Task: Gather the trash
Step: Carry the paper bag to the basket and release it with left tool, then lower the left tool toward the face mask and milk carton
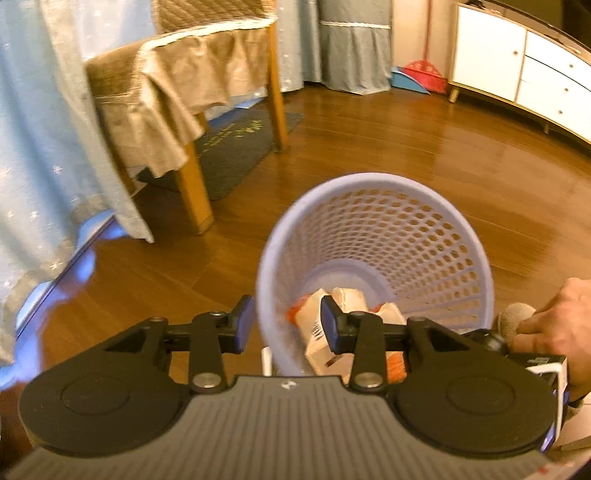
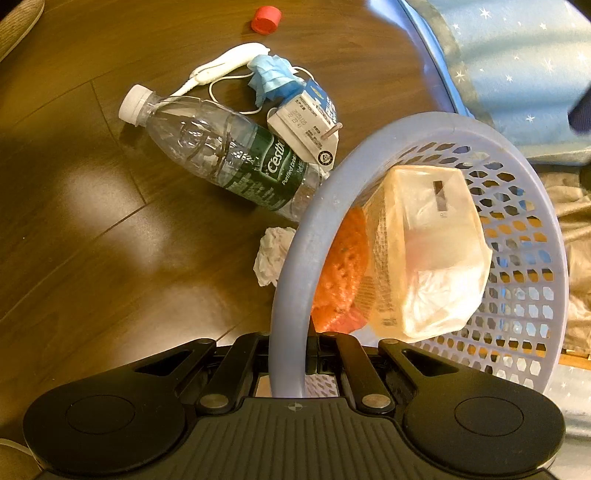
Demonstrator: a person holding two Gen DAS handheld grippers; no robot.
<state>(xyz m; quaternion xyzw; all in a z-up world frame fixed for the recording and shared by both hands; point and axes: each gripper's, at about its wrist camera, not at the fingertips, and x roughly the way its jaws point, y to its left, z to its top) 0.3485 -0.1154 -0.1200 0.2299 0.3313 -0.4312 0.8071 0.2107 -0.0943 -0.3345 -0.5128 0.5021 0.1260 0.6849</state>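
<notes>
Fingers of the left gripper [image 1: 287, 325] stand spread with nothing between them, and they hover just above the near rim of the pale lilac plastic mesh wastebasket [image 1: 373, 184]. One blue-padded finger is outside the rim and the other is over the inside. At the bottom of the basket lie a beige carton [image 1: 317, 332] and an orange piece [image 1: 395, 365] beside it. The basket stands on the brown wooden floor [image 1: 369, 129]. Behind it on the left is a wooden chair with a beige cloth cover [image 1: 177, 85], and far on the right a white cabinet [image 1: 517, 70]. A hand [image 1: 554, 321] shows at the right edge, on the other tool.

From the right wrist view, the right gripper [image 2: 290, 354] has its fingers pressed on the rim of the same basket [image 2: 291, 295] and pinches it; the basket looks tilted. Inside it are the beige carton in clear wrap [image 2: 424, 251] and an orange net-like bag [image 2: 343, 266]. On the floor [image 2: 92, 240], just beside the basket, lie a crumpled white tissue [image 2: 271, 254] and a clear plastic water bottle with a green label [image 2: 221, 151], which touches a small white and blue drink carton [image 2: 306, 122]. Near them are a blue face mask [image 2: 273, 79], a white plastic piece [image 2: 225, 62], and farther away a red bottle cap [image 2: 266, 20].
</notes>
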